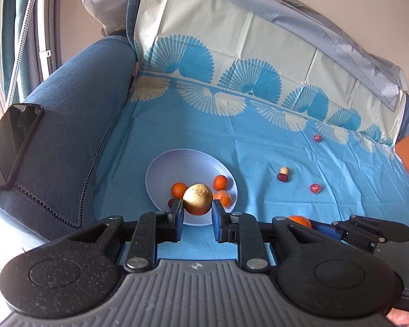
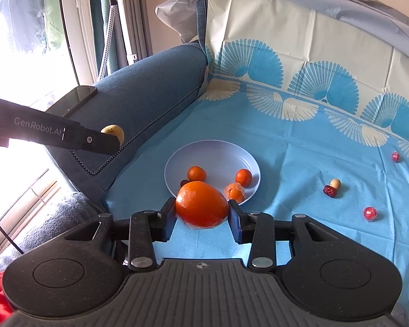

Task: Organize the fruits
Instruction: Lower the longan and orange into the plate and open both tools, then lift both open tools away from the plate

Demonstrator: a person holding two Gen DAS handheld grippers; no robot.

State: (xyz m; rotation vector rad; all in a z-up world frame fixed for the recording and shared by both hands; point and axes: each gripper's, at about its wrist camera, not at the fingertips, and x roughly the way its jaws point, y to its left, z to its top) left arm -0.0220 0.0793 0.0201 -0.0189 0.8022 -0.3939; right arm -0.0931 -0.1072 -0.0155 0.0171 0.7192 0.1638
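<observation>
My left gripper (image 1: 197, 211) is shut on a golden-brown round fruit (image 1: 197, 199) and holds it over the near rim of a pale plate (image 1: 177, 160). My right gripper (image 2: 201, 214) is shut on a large orange (image 2: 201, 204) just in front of the same plate (image 2: 218, 152). The plate holds two small tangerines (image 2: 196, 173), a wrapped tangerine (image 2: 235, 191) and a dark red piece, partly hidden. The left gripper and its fruit (image 2: 113, 132) show at the left of the right wrist view. The orange (image 1: 300, 220) peeks out at the right of the left wrist view.
Two red wrapped candies (image 2: 370, 213) and a red-and-tan pair of small pieces (image 2: 332, 188) lie on the blue cloth (image 2: 300, 163) to the right. A phone (image 1: 11, 141) rests on the blue sofa arm (image 1: 76, 125) at left. The sofa back rises behind.
</observation>
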